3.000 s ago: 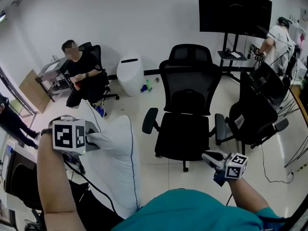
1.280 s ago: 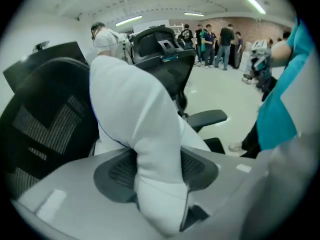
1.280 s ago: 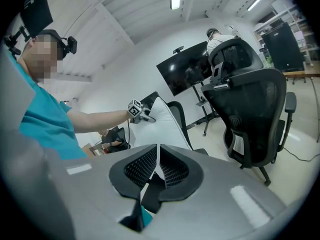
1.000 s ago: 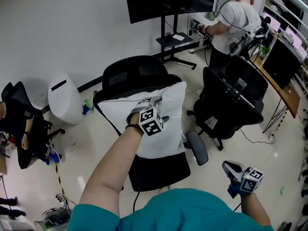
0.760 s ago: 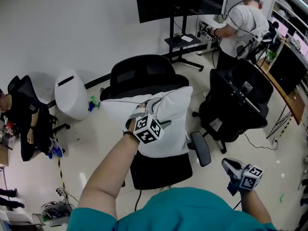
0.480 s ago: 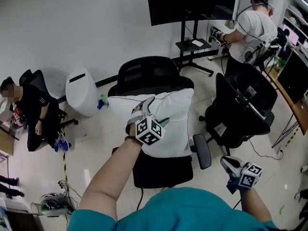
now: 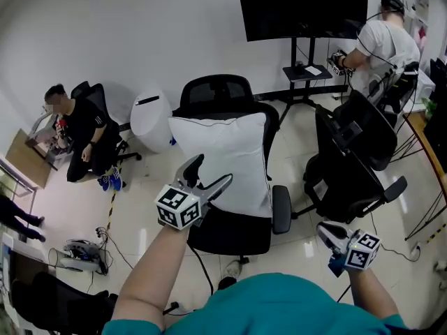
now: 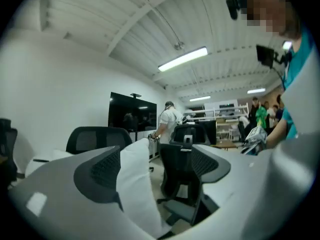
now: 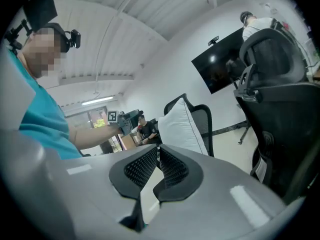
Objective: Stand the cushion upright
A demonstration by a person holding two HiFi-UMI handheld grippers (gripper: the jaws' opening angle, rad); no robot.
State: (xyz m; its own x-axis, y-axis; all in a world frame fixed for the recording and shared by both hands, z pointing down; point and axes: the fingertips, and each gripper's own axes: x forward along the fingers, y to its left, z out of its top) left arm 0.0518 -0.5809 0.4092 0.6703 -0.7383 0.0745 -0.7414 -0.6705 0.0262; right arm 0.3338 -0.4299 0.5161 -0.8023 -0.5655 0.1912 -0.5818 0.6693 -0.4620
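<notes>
place: office | evidence: black mesh swivel chairs [image 7: 356, 152], large screen [image 7: 300, 9] on wheeled stand [image 7: 308, 72], seated person [image 7: 84, 128]

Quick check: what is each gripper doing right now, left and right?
Left gripper: open, jaws closing, nothing between them; not gripping the cushion.
Right gripper: shut, empty.

Bare floor [image 7: 140, 215] left of office chair [image 7: 234, 232]; cushion [image 7: 223, 159] fills its backrest; black chair [image 7: 349, 166] crowds right, white bin [image 7: 150, 117] back-left.

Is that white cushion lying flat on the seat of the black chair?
No, the cushion stands upright on the office chair, leaning against its backrest.
</notes>
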